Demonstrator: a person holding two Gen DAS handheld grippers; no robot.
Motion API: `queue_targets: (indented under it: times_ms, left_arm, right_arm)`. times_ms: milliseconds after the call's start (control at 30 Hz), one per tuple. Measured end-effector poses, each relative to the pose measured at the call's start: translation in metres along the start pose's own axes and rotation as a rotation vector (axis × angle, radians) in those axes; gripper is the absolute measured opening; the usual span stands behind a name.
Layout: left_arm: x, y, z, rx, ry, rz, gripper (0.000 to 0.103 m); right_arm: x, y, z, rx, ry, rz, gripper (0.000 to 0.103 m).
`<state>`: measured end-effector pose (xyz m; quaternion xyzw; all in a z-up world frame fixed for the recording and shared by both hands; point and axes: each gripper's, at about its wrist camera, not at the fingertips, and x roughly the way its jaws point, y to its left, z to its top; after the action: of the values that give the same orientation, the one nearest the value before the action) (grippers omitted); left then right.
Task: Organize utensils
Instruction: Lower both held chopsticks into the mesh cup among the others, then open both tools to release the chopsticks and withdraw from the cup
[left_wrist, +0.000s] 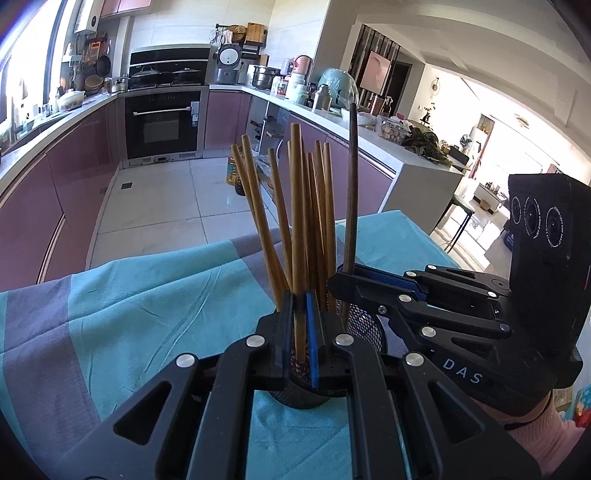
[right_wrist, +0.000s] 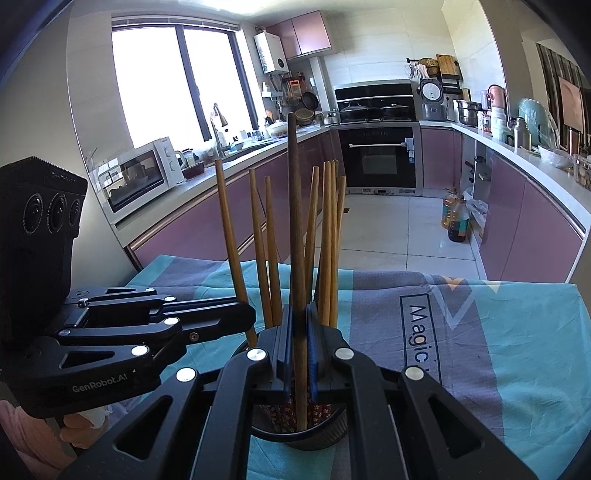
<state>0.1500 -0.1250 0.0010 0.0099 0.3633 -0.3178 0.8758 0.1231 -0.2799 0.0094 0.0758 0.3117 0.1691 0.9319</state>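
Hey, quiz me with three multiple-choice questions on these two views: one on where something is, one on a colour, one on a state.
1. Where do the lower ends of the chopsticks sit?
A. mesh holder
B. floor
C. oven

2. What colour is the chopstick in the right gripper?
A. white
B. dark brown
C. green

3. How is the left gripper?
A. wide open, empty
B. shut on a light chopstick
C. holding a cloth

Answers: 1 A, their ends stand in the mesh holder. 2 B, the dark chopstick stands out in the right gripper. 3 B, the left gripper clamps a light chopstick.
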Motion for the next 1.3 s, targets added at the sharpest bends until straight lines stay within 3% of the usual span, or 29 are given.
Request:
queue_targets:
  times_ms: [267,367,500,567,700,767,833,900,933,1300]
  left_arm:
    - [0.009,0.006,-0.008,-0.012,0.002,-0.002,0.008]
    - [0.008,0.009,-0.010,-0.011,-0.010,-0.006,0.018]
    - [-0.008,0.012,-0.024,0.001,-0.061,0.033,0.036]
    - [-0.017,0.015,-0.028,-0.009,-0.090,0.058,0.052]
    - [-0.040,0.025,-0.039,-0.025,-0.168,0.144,0.072]
    - [-0.054,0.031,-0.042,-0.035,-0.209,0.183,0.086]
    - [-0.069,0.035,-0.047,-0.042,-0.251,0.217,0.094]
    - [-0.083,0.037,-0.054,-0.036,-0.292,0.240,0.097]
    - [-0.089,0.037,-0.060,-0.033,-0.311,0.258,0.097]
    - [-0.140,0.044,-0.108,-0.065,-0.400,0.402,0.097]
  right_arm:
    - [0.001,-0.004,-0.004,0.011,0.005,0.001,0.008]
    - [-0.001,-0.004,-0.007,0.014,0.003,0.007,0.011]
    - [-0.007,-0.001,-0.013,0.011,-0.008,0.014,0.027]
    - [-0.011,0.000,-0.016,0.013,-0.019,0.013,0.037]
    - [-0.022,0.004,-0.023,0.010,-0.060,-0.004,0.062]
    - [-0.026,0.007,-0.027,0.003,-0.078,-0.011,0.070]
    - [-0.031,0.011,-0.031,-0.001,-0.104,-0.029,0.086]
    - [-0.035,0.016,-0.035,-0.008,-0.120,-0.039,0.090]
    - [-0.037,0.019,-0.038,-0.018,-0.133,-0.056,0.096]
    - [-0.057,0.045,-0.059,-0.075,-0.246,-0.125,0.097]
